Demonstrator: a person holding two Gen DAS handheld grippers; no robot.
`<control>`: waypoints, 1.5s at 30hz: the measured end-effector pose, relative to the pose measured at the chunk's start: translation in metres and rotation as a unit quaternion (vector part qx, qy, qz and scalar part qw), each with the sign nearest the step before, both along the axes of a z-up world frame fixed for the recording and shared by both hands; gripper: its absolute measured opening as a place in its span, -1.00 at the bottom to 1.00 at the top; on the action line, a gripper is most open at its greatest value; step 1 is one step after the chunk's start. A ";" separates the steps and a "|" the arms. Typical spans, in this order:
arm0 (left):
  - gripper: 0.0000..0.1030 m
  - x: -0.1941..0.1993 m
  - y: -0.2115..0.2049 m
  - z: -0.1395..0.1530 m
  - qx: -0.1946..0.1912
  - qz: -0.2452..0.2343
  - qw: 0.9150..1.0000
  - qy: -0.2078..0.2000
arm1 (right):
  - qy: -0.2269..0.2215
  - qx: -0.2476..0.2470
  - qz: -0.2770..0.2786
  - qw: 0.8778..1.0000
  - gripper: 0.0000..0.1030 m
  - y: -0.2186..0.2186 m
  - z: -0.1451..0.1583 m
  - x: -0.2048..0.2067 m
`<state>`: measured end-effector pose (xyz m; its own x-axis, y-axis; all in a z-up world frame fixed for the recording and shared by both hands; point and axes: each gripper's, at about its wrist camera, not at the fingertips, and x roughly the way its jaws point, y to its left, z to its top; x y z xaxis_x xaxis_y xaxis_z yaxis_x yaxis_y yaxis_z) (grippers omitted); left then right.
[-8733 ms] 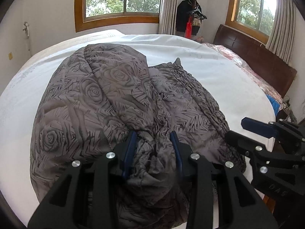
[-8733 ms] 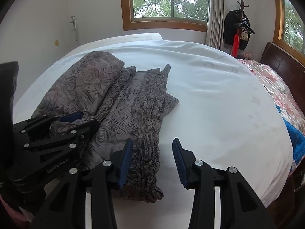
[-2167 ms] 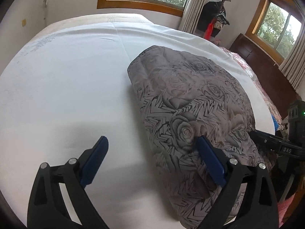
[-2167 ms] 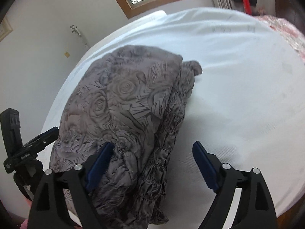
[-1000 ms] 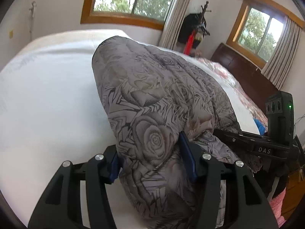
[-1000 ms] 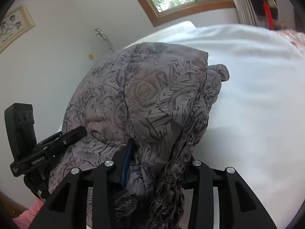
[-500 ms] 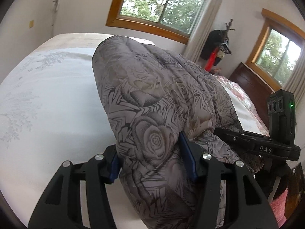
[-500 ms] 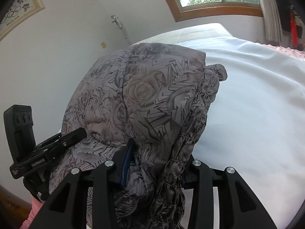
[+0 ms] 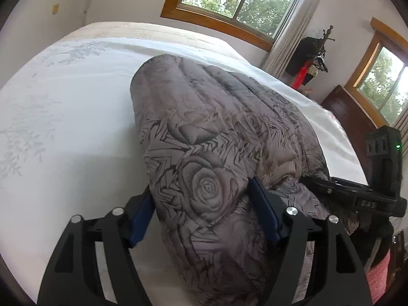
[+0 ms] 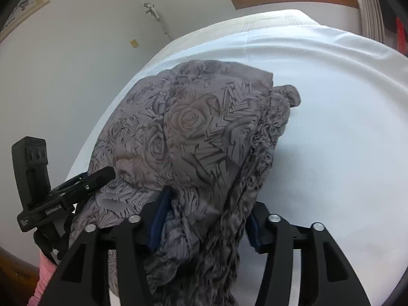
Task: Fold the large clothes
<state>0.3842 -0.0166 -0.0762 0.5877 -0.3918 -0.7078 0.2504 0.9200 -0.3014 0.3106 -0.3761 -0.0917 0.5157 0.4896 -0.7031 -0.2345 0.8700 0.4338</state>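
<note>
A folded grey padded garment with a rose pattern (image 9: 216, 137) lies on the white bed (image 9: 63, 117). My left gripper (image 9: 204, 209) is shut on the garment's near left edge, blue pads pressed into the thick fabric. My right gripper (image 10: 204, 211) is shut on the near right edge of the garment (image 10: 193, 132), where gathered folds bunch between the jaws. Each gripper shows in the other's view: the right one (image 9: 357, 196) at the right, the left one (image 10: 63, 191) at the left. The garment's far end rests on the bed.
The bed's white sheet (image 10: 344, 127) spreads to the right and beyond the garment. A wall (image 10: 76, 63) is close on the left. Windows (image 9: 242, 0), a coat stand (image 9: 313, 56) and a dark wooden headboard (image 9: 357, 112) stand at the back right.
Both grippers have lowered with the garment and moved it towards the left side of the bed; it now lies flatter on the sheet. Both stay shut on it.
</note>
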 end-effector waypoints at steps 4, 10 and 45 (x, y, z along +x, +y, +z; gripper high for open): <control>0.62 -0.027 -0.002 0.014 0.048 0.017 0.998 -0.034 | -0.017 0.000 -0.004 1.000 0.23 -0.017 0.011 -0.027; 0.68 -0.069 0.002 0.029 0.062 0.024 0.996 -0.066 | -0.037 -0.006 -0.003 0.999 0.23 -0.034 0.017 -0.071; 0.85 -0.170 0.001 0.034 0.126 0.093 0.984 -0.086 | -0.097 -0.104 -0.065 0.988 0.84 -0.002 0.012 -0.164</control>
<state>0.2138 -0.0159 -0.0421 0.7520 -0.0923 -0.6527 0.0990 0.9947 -0.0266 0.1463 -0.3778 -0.0796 0.6998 0.2652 -0.6633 -0.1758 0.9639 0.1999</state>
